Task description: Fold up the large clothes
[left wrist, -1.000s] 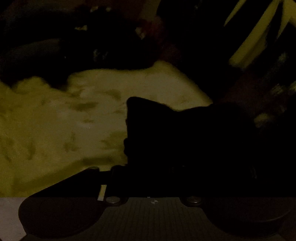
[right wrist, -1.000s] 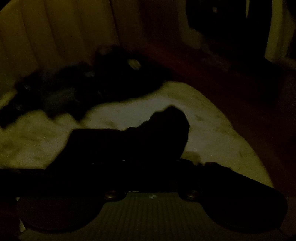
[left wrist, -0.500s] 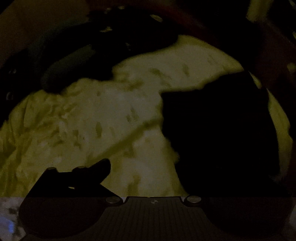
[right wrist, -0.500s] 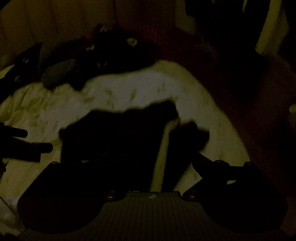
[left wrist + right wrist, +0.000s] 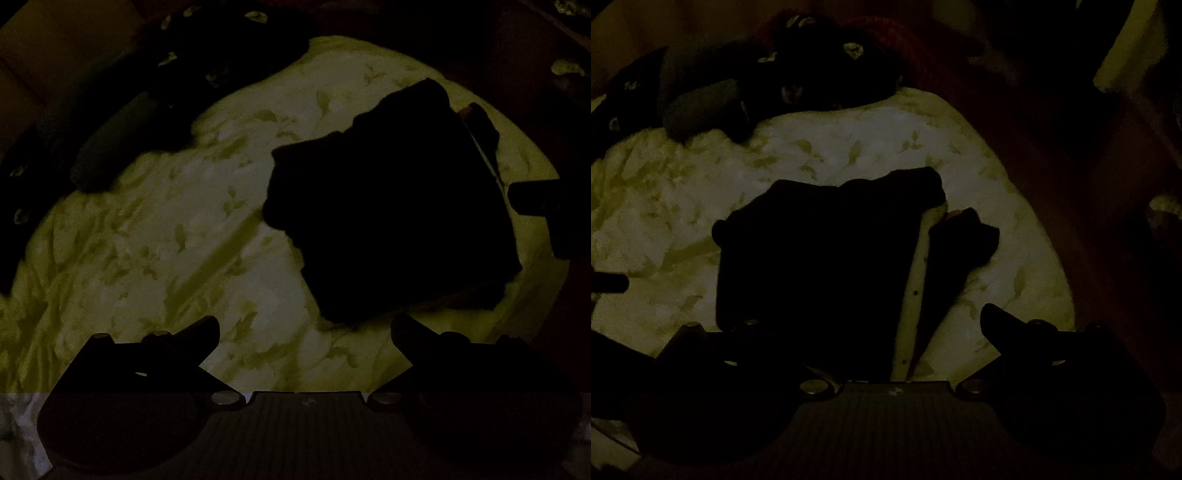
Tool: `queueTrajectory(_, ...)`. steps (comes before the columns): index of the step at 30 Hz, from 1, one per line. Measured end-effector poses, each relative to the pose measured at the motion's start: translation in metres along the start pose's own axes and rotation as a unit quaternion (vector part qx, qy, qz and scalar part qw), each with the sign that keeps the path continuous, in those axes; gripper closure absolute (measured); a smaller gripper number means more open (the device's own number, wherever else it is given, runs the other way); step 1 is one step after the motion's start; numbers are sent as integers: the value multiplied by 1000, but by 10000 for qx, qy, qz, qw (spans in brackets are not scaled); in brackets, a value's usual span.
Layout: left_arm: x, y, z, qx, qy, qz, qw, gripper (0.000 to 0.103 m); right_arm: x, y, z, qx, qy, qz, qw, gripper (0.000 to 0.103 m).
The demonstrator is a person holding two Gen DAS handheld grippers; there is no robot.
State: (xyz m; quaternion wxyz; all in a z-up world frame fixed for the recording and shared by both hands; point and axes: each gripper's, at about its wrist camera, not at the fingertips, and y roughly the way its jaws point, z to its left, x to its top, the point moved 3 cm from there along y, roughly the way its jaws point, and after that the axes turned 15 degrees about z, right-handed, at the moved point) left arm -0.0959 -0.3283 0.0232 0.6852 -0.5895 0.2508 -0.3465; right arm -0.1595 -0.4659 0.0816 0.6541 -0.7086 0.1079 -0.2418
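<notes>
Dark garment [image 5: 391, 206] lies folded into a rough block on the bed [image 5: 155, 236], toward its right edge; a loose flap [image 5: 964, 240] with a pale strip beside it sticks out on the right. Risk: that flap may sag off the edge or spring the fold open if not tucked; dim light makes edges hard to judge. Pile of dark clothes [image 5: 746, 92] sits at the far edge. Left claw [image 5: 304, 334] jaws wide apart, holding nothing, above bedding. Right claw [image 5: 871, 321] just been opening, now wide, nothing gripped, over the garment.
</notes>
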Motion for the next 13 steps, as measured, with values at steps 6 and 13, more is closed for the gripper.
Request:
queueTrajectory(6, 12, 6, -10, -249, -9, 83, 9997, 0, 6, 4, -7, 0, -9, 79, 10000, 4)
queueTrajectory(13, 22, 5, -21, -208, 85, -34, 9997, 0, 13, 14, -11, 37, 5, 241, 9997, 3)
